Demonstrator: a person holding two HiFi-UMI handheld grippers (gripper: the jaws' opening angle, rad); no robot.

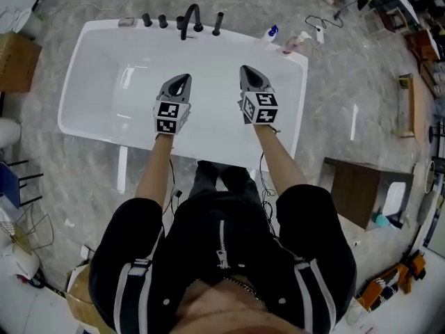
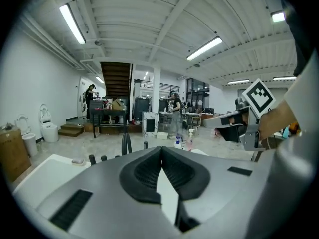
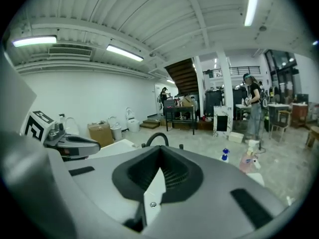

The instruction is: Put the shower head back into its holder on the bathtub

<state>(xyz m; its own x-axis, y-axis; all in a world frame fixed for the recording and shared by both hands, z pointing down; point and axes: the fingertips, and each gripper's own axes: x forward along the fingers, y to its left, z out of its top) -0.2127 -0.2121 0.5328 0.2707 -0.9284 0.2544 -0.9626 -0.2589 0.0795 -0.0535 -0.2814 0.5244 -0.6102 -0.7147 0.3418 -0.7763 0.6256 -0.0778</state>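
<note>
- The left gripper (image 1: 183, 79) and the right gripper (image 1: 247, 70) are both pinched shut with nothing in them. They hang side by side over the white bathtub (image 1: 75, 89).
- I think the shower head (image 1: 217, 24) is the thin black stick on the far rim. It stands ahead of both grippers, a bit left of the right one, just beside the curved tap (image 1: 190, 14).
- It looks like it is in its holder. It is too small here to tell if it sits all the way down.
- If it is only part way in, it could tip and drop into the tub.
- I cannot see a hose. A caught or twisted hose could tug the shower head back out.
- If a gripper goes forward to check it while shut, the closed tip could knock it over, or bump the tap and the knobs near it. The gripper should open first.
- Two spray bottles (image 1: 272, 32) stand ahead and to the right of the right gripper. A wide swing that way could knock them down.
- The grippers are near each other, so a quick turn could bang them together.
</note>
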